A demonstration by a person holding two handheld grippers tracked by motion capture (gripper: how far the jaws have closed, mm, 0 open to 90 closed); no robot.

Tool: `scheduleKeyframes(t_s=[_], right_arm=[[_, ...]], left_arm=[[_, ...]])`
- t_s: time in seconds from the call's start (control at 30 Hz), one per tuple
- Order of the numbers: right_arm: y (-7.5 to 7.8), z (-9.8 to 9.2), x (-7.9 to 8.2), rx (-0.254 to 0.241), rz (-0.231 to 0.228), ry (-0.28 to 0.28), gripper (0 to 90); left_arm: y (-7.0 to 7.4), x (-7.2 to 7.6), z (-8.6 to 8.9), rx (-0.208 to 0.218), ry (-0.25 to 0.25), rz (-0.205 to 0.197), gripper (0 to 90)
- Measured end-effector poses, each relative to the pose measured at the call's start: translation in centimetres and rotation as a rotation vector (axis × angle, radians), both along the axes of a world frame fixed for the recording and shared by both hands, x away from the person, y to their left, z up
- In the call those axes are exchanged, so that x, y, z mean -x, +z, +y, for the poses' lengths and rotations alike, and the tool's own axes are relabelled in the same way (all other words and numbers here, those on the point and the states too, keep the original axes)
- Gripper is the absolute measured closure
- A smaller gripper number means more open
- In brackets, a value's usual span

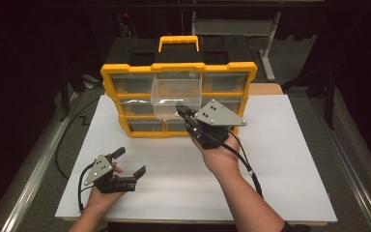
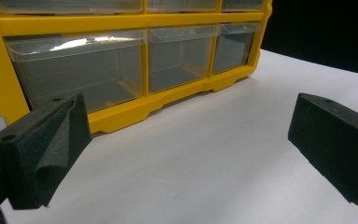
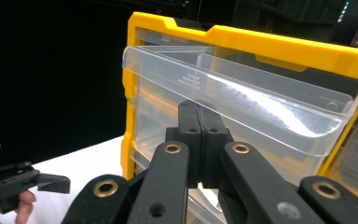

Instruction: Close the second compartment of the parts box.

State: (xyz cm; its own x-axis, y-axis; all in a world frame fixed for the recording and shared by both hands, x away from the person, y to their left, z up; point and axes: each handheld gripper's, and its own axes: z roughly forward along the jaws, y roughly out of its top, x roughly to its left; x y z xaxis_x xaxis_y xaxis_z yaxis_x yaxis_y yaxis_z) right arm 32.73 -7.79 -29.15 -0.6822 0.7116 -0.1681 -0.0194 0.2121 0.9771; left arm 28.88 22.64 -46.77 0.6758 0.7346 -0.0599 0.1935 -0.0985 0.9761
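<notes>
I see a clear drawer (image 1: pixel 176 92) pulled out of the top row of a yellow box of drawers (image 1: pixel 110 77). It is the middle drawer. It sticks out toward me, and the drawers beside it stay pushed in. In the right gripper view, the clear drawer (image 3: pixel 242 105) hangs out from the yellow box (image 3: pixel 279 44), and its front lip is just above my jaws.

My right gripper (image 1: pixel 181 112) is at the front of that drawer, low down on its clear wall. Its jaws are pressed together with no gap. In the right gripper view, the right gripper (image 3: pixel 199 109) has its tips right at the drawer's front. I cannot tell if they pinch the plastic or just touch it.

The yellow box stands at the far side of a white counter (image 1: pixel 280 159). It has a yellow handle (image 1: pixel 178 42) on top.

My left gripper (image 1: pixel 129 162) is well apart from the box, near my side of the counter. Its jaws are wide apart and nothing is between them. In the left gripper view, the left gripper (image 2: pixel 186 140) points at the bottom row of drawers (image 2: pixel 79 70), with bare white counter (image 2: pixel 205 177) under it.

A black cable (image 1: pixel 244 162) trails from the right gripper back along my arm.
</notes>
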Motion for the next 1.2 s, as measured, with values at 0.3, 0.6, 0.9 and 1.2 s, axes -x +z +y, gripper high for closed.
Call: scheduleKeyframes(t_s=[0.3, 0.6, 0.9, 1.2], right_arm=[[0.2, -0.1, -0.5, -0.002, -0.005, -0.013, 90.0], [0.3, 0.3, -1.2, 0.012, -0.013, -0.019, 90.0], [0.2, 0.6, -2.2, 0.021, -0.011, -0.031, 90.0], [0.4, 0.8, -3.7, 0.033, -0.010, -0.055, 90.0]], left_arm=[[0.0, 0.0, 0.0, -0.002, -0.001, 0.000, 0.6], [-0.1, -0.1, 0.0, -0.004, -0.001, 0.003, 0.6], [0.0, 0.0, 0.1, -0.004, -0.006, 0.002, 0.6], [0.0, 0.0, 0.0, 0.000, -0.008, 0.002, 0.6]])
